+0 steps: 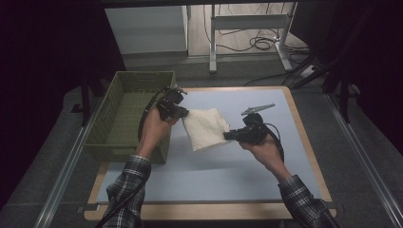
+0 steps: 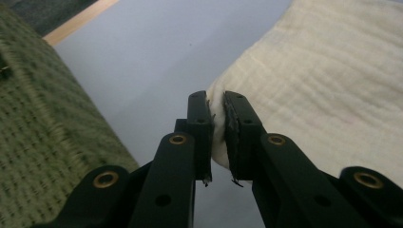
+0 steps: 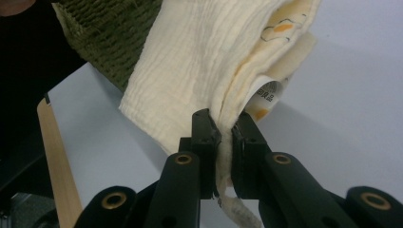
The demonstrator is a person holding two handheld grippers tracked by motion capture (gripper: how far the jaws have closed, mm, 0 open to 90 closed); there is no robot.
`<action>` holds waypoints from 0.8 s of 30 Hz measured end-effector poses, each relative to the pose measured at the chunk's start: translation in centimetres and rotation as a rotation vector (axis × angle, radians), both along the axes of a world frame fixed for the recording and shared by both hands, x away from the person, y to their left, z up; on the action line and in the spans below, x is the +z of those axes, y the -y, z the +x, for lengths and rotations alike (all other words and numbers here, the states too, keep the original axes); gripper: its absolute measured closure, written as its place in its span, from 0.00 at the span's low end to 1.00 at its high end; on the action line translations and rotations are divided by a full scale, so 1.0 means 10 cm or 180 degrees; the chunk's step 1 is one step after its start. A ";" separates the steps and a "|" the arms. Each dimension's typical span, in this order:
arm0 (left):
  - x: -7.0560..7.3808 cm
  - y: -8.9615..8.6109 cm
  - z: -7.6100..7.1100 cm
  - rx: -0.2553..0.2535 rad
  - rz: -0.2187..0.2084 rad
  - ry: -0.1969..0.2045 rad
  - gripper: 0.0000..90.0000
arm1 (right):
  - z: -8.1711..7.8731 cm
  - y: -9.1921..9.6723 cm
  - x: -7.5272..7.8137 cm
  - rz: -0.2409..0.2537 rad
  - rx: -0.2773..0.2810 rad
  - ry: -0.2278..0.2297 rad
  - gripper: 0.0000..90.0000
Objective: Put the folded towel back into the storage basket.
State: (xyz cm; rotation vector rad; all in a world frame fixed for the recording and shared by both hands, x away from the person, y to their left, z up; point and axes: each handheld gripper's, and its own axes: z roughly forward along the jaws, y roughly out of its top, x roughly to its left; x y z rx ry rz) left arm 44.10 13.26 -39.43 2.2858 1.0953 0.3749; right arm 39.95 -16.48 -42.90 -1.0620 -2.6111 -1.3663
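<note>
both grippers' fingers (image 2: 240,126) pinch opposite edges of the cream cloth (image 1: 205,128).

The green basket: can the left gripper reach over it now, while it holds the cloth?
Probably yes. The left gripper, shut on the cloth, is right beside the green basket, whose top is open; the right gripper grips the opposite edge.

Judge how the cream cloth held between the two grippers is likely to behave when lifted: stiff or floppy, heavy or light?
Probably floppy: the cream cloth hangs folded between the left gripper and right gripper. Likely light, since thin edge pinches carry it. Its crinkled weave suggests it won't slip easily.
</note>
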 end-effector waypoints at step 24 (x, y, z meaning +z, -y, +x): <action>0.48 -0.71 -0.06 0.0426 0.0037 0.0256 0.91 | 0.22 -0.70 0.35 0.0136 0.0139 0.0073 0.90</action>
